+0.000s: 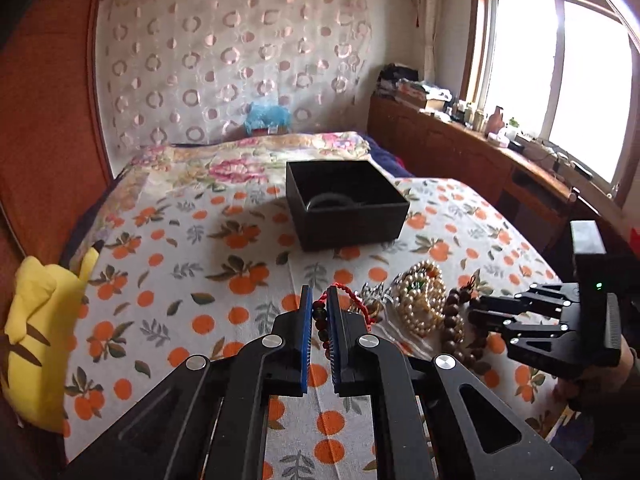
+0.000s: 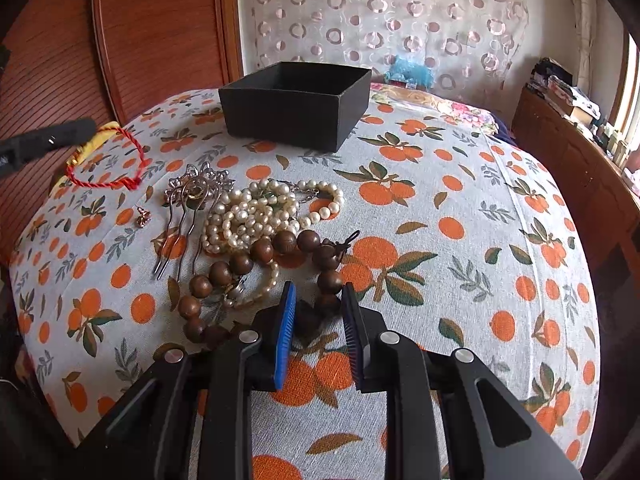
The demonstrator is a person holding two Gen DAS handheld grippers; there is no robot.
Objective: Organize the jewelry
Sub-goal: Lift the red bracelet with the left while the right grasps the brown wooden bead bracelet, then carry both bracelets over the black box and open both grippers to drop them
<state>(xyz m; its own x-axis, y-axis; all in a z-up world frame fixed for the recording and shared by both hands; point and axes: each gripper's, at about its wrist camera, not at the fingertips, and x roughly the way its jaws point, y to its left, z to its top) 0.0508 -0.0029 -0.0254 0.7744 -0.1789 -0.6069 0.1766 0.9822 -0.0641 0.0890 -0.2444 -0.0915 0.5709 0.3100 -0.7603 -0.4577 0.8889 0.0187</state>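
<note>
A black open box stands on the orange-print cloth with a dark ring-shaped piece inside; it also shows in the right wrist view. My left gripper is shut on a red cord bracelet with dark beads, whose red loop hangs from its tip. My right gripper is open around the brown wooden bead bracelet; one bead lies between the pads. A pearl pile, a silver hair comb and a small earring lie beside it.
A yellow plush toy lies at the bed's left edge. A wooden headboard stands at the left. A floral quilt lies behind the box. A cluttered wooden sill runs under the window at the right.
</note>
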